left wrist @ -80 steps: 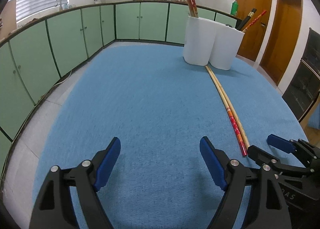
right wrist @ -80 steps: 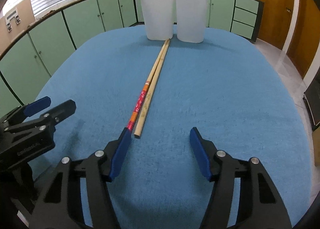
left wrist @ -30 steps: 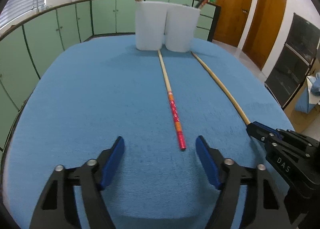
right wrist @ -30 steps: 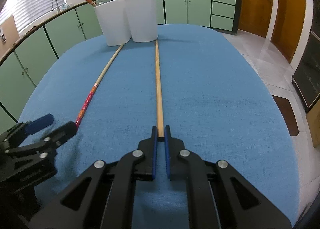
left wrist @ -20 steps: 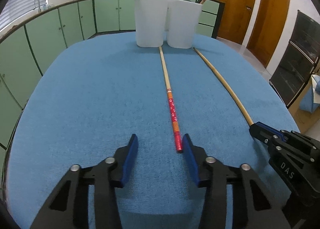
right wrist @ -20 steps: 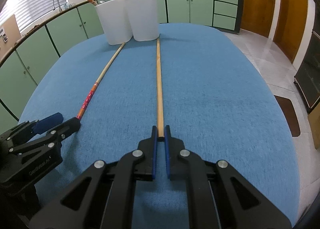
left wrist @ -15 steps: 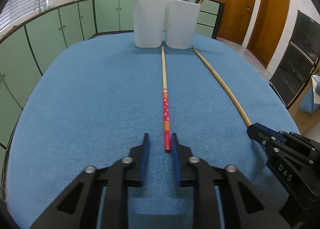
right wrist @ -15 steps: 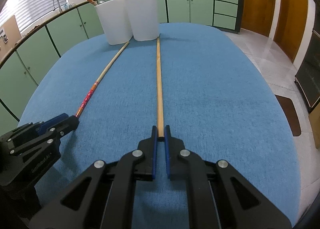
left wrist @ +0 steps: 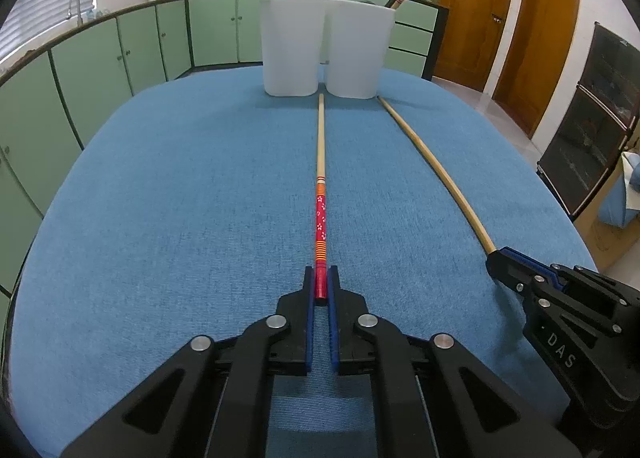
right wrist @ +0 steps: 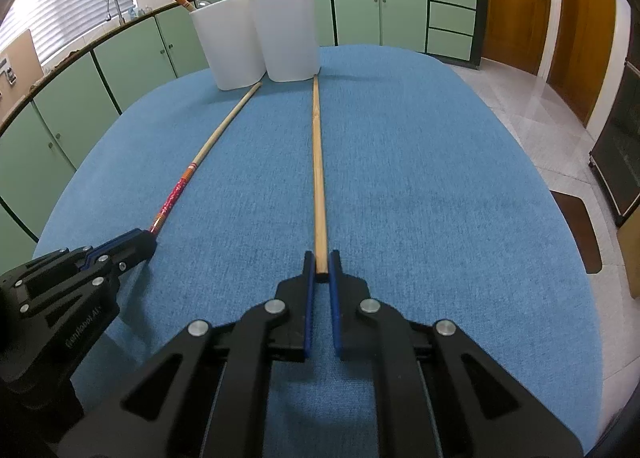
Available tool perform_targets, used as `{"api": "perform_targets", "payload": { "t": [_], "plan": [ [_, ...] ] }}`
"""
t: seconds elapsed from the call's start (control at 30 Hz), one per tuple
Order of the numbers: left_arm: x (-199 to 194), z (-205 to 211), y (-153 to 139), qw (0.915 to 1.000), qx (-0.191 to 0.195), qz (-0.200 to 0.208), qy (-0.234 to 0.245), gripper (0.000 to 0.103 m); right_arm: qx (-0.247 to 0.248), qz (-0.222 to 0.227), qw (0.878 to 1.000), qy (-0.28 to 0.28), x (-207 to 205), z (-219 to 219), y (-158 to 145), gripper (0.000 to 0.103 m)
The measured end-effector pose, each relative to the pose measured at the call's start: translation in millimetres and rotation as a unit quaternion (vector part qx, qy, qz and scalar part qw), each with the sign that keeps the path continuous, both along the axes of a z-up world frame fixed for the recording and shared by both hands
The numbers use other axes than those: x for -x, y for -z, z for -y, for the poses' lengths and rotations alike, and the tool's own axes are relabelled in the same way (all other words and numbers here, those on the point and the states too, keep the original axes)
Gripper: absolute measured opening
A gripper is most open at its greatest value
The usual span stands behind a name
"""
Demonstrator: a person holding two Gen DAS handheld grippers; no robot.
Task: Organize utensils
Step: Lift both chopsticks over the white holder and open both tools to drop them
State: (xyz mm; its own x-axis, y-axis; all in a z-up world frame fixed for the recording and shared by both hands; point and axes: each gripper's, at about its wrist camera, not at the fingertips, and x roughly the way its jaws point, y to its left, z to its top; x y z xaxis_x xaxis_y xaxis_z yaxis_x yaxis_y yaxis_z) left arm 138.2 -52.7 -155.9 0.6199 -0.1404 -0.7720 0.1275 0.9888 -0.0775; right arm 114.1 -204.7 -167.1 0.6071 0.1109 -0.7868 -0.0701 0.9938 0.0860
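Observation:
A long chopstick with a red patterned end (left wrist: pixel 321 186) lies on the blue cloth, its tip toward two white holders (left wrist: pixel 290 46). My left gripper (left wrist: pixel 321 282) is shut on its red end. A plain wooden chopstick (right wrist: pixel 318 162) lies beside it, and my right gripper (right wrist: pixel 321 264) is shut on its near end. In the left wrist view the plain chopstick (left wrist: pixel 432 166) runs to the right gripper (left wrist: pixel 500 260) at the right. In the right wrist view the red-ended chopstick (right wrist: pixel 208 146) runs to the left gripper (right wrist: pixel 140 240). Both holders (right wrist: pixel 256 42) have chopsticks standing in them.
The blue cloth (left wrist: pixel 160 218) covers a rounded table whose edge drops off on all sides. Green cabinets (left wrist: pixel 120 54) stand behind and to the left. Wooden doors (left wrist: pixel 532 30) and a dark oven (left wrist: pixel 600 118) are at the right.
My left gripper went from wide open to shut on the red end of the chopstick. The right gripper stayed shut on the plain chopstick without moving.

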Motion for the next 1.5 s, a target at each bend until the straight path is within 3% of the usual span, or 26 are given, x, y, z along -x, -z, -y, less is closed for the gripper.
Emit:
{"api": "perform_targets", "payload": {
  "t": [0.17,0.37,0.67,0.93,1.13,1.5],
  "plan": [
    [3,-5,-5,0.9999,0.011,0.007,-0.003,0.006,-0.013,0.007,1.0,0.001,4,4,-5,0.006],
    [13,-10,-31,0.9993,0.012,0.036,0.004,0.006,0.001,0.036,0.999,-0.011,14,6,-26,0.006],
    [23,-21,-95,0.993,0.024,0.115,0.006,0.006,0.0,0.114,0.993,-0.022,23,13,-87,0.006],
    [23,-30,-159,0.9808,0.04,0.19,0.015,0.006,-0.019,0.17,0.984,-0.04,15,17,-151,0.006],
    [15,-27,-192,0.9742,0.046,0.219,0.032,0.006,-0.036,0.19,0.979,-0.065,0,17,-192,0.006],
    [-11,-24,-225,0.967,0.07,0.236,0.064,0.006,-0.063,0.211,0.969,-0.107,-48,14,-260,0.006]
  ]
}}
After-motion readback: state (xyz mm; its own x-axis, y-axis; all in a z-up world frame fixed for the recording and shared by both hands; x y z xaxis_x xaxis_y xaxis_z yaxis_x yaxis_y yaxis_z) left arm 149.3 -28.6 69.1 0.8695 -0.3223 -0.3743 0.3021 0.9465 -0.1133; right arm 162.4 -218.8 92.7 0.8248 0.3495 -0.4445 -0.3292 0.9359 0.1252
